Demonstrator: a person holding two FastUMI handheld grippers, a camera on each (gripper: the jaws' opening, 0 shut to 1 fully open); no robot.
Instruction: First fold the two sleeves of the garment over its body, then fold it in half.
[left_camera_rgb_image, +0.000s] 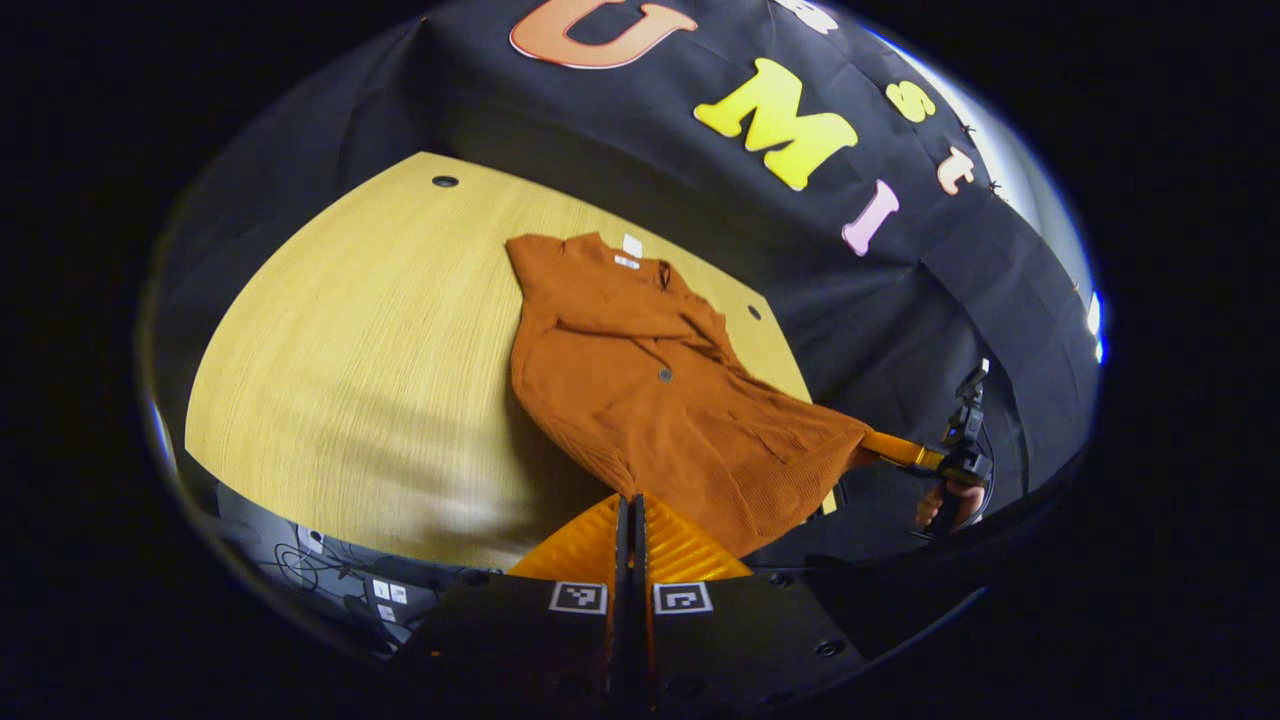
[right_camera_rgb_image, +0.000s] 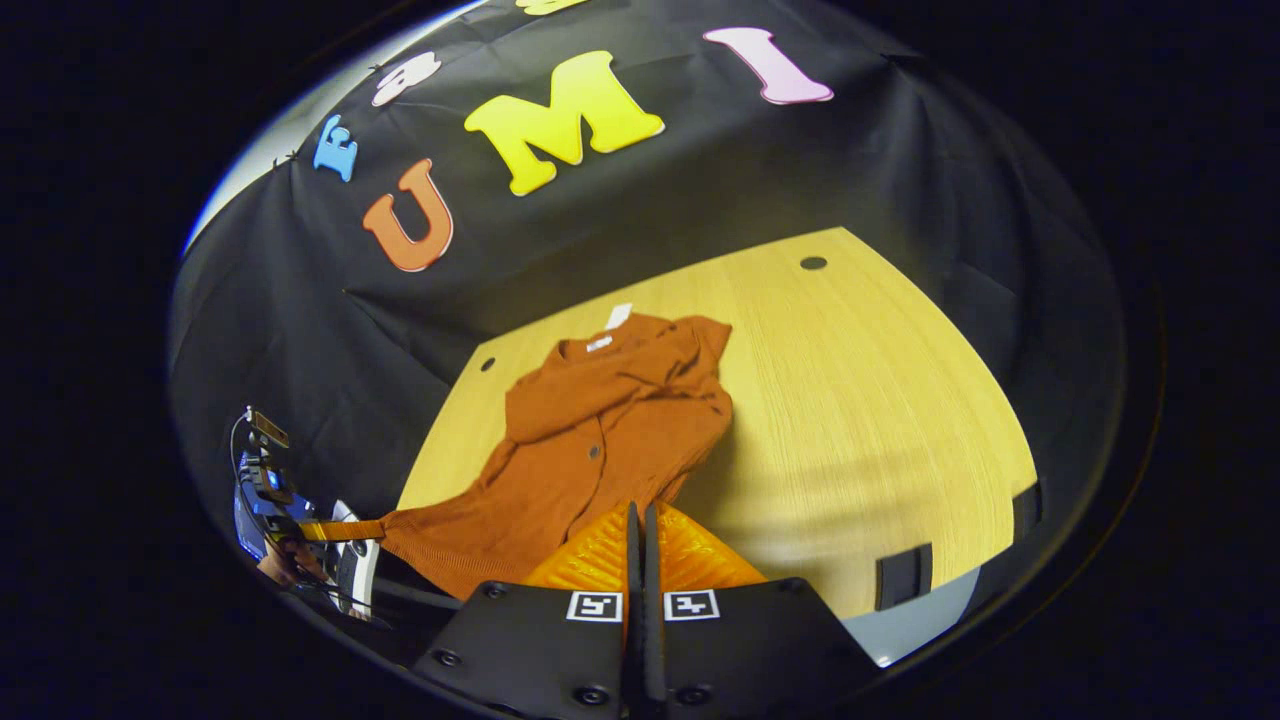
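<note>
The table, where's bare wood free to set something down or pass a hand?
On the table, in the left gripper view, the wide stretch left of the orange garment is bare out to the edge. In the right gripper view that bare wood lies right of it. The garment's strip, with both grippers at its near corners, is crowded.

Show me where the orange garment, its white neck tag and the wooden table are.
orange garment (left_camera_rgb_image: 640, 400): left gripper view, middle of the body, near a button.
white neck tag (right_camera_rgb_image: 619, 316): right gripper view, tag at the collar.
wooden table (right_camera_rgb_image: 860, 400): right gripper view, bare top beside the garment.
</note>
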